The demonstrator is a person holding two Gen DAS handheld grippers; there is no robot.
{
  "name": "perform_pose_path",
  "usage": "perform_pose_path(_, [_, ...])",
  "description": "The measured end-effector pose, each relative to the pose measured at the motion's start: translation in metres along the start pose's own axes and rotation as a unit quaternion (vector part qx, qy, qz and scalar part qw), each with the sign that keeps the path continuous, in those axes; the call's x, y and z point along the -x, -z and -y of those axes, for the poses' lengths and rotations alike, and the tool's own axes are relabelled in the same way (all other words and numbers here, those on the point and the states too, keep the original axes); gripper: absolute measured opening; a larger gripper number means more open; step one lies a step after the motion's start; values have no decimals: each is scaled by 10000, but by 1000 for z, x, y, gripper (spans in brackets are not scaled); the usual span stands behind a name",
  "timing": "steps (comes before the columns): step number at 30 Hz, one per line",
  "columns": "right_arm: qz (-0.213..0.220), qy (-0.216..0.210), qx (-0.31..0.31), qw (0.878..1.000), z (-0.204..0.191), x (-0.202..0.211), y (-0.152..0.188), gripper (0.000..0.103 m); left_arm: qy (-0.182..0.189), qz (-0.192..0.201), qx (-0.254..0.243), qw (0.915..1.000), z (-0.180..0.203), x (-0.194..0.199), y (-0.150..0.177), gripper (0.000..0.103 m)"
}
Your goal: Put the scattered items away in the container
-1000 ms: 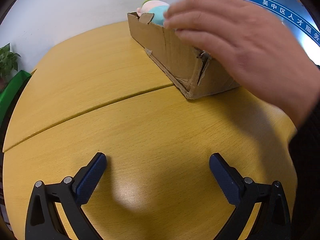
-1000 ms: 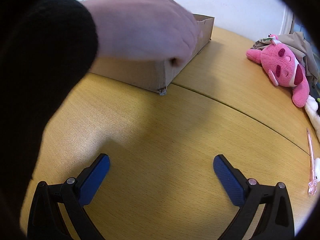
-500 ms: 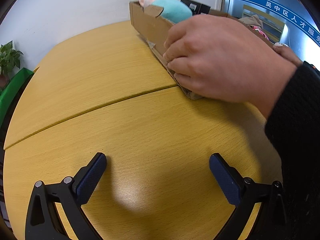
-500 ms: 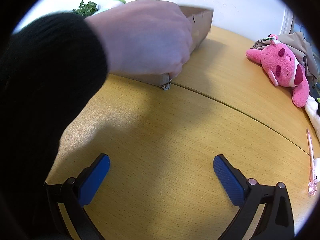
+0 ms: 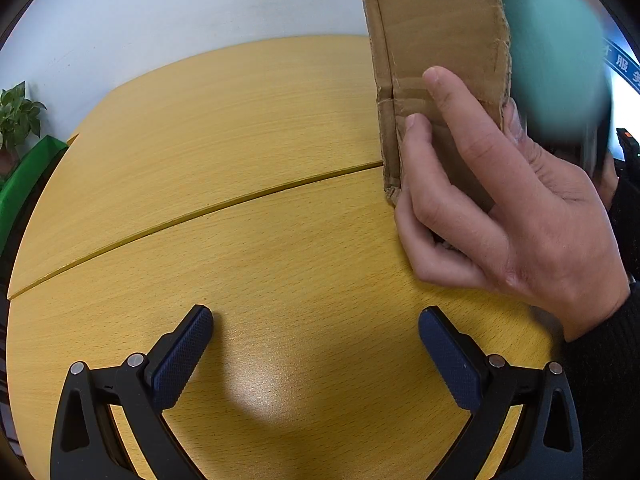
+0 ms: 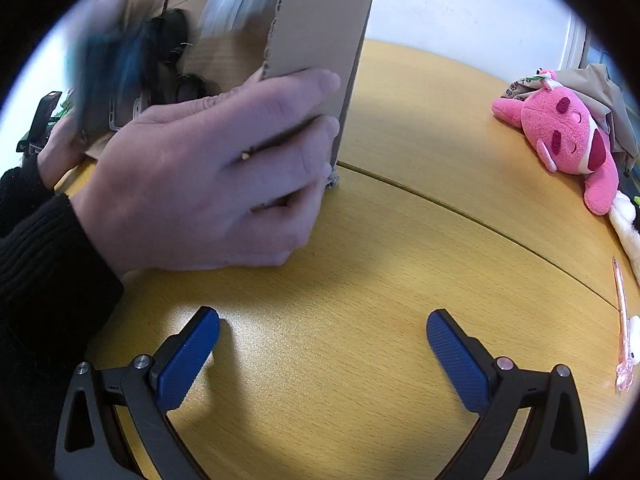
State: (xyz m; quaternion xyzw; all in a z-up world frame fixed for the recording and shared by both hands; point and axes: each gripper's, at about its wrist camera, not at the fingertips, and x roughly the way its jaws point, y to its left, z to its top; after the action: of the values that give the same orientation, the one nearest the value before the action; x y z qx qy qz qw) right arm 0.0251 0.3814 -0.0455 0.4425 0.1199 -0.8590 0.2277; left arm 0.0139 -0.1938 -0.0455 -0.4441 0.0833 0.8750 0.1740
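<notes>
On table (image 5: 240, 240), cardboard box (image 5: 436, 60) tipped on end, gripped by bare hand (image 5: 500, 216); pink plush (image 6: 560, 132) near right edge. Both grippers (image 5: 316, 344) (image 6: 324, 344) spread wide, nothing held.

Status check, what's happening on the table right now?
Both grippers, left and right, open, empty. Cardboard box tipped on end by bare hands. Pink plush, pen still out.

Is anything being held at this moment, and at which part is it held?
Both grippers, left and right, are open and hold nothing. Bare hands hold the tipped cardboard box at its lower end.
</notes>
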Motion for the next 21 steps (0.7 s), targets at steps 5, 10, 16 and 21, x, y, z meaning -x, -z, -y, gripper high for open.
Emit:
perform_pose_path(5, [-19, 8, -3, 10000, -1, 3, -2, 103, -2, -3, -1, 10000, 4, 4, -2, 103])
perform_pose_path(10, [-23, 20, 1, 10000, -5, 4, -6, 103, -1, -4, -3, 10000, 8, 8, -4, 103])
perform_pose_path(16, [-14, 26, 7, 10000, -7, 5, -4, 103, -1, 0, -1, 10000, 11, 13, -6, 103])
perform_pose_path(21, [-16, 18, 6, 10000, -10, 5, -3, 103, -2, 2, -2, 10000, 16, 19, -9, 103])
